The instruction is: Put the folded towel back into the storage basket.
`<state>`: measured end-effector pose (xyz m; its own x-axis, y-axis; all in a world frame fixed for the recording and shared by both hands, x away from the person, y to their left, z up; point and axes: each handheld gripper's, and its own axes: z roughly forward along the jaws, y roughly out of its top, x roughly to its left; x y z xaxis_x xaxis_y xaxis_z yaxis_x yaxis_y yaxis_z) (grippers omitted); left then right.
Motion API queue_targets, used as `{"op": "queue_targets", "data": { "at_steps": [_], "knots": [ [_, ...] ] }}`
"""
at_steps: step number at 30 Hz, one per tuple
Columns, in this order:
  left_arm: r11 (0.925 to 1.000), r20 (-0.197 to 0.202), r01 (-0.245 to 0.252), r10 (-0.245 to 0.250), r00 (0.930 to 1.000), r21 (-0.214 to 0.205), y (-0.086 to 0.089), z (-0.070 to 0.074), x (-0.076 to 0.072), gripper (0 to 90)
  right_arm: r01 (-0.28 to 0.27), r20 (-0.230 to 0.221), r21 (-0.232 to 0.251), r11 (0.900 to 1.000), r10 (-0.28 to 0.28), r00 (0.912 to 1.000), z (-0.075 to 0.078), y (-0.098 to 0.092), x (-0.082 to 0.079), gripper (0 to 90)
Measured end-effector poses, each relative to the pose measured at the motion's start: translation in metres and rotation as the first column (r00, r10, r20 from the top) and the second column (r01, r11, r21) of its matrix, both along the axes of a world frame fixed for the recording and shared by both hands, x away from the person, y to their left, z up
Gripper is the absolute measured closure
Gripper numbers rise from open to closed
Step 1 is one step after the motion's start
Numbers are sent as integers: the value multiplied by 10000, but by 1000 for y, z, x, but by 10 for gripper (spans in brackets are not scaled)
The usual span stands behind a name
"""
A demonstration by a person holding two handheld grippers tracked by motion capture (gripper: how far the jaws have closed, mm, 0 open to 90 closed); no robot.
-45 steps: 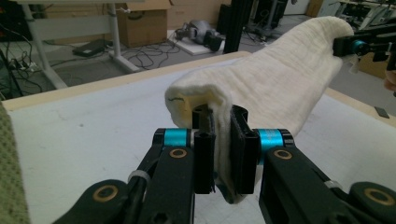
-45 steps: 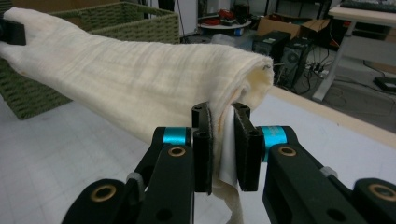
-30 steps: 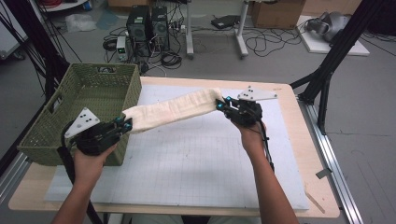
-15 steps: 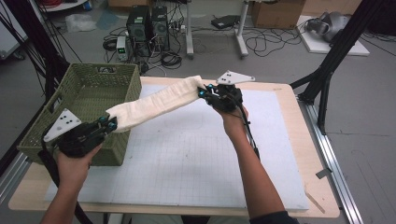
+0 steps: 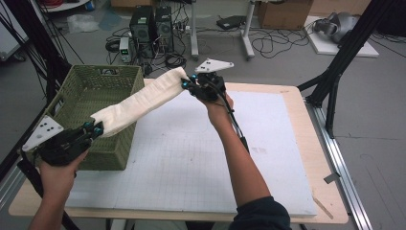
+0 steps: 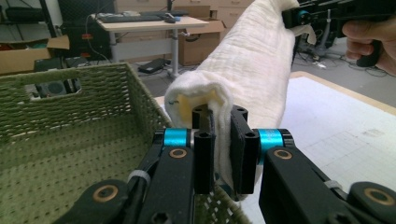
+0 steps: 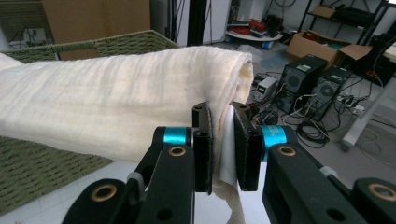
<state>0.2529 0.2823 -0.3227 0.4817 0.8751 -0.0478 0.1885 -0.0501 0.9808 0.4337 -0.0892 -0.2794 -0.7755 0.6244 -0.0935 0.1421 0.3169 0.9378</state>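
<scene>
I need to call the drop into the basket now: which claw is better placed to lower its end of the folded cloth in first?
Probably the left claw: it grips the cloth right at the green basket. The right claw holds the other end beyond the basket's corner, over the table.

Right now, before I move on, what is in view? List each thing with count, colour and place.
towel: one, cream, folded long, stretched in the air between the two grippers, over the basket's near right corner
basket: one, green, woven, left end of table
mat: one, white, gridded, covering the table top
table: one, light wood
computer towers: two, black, on the floor beyond the table
left gripper: black, fingers shut on towel's near end
right gripper: black, fingers shut on towel's far end
</scene>
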Motion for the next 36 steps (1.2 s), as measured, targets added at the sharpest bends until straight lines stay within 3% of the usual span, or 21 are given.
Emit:
{"op": "queue_targets", "data": {
  "at_steps": [18, 29, 36],
  "knots": [
    [9961, 78, -877, 876, 9961, 90, 32, -4, -13, 815, -448, -13, 128, 9989, 448, 9990, 13, 78, 28, 805],
    [9864, 159, -1629, 1626, 9866, 222, 55, -9, -20, 815, -782, -92, -235, 9967, 780, 9969, 14, 133, 43, 805],
    [9777, 171, -2080, 2076, 9781, 280, 66, -12, -21, 815, -924, -114, -209, 9955, 922, 9957, 15, 159, 49, 805]
  ]
}}
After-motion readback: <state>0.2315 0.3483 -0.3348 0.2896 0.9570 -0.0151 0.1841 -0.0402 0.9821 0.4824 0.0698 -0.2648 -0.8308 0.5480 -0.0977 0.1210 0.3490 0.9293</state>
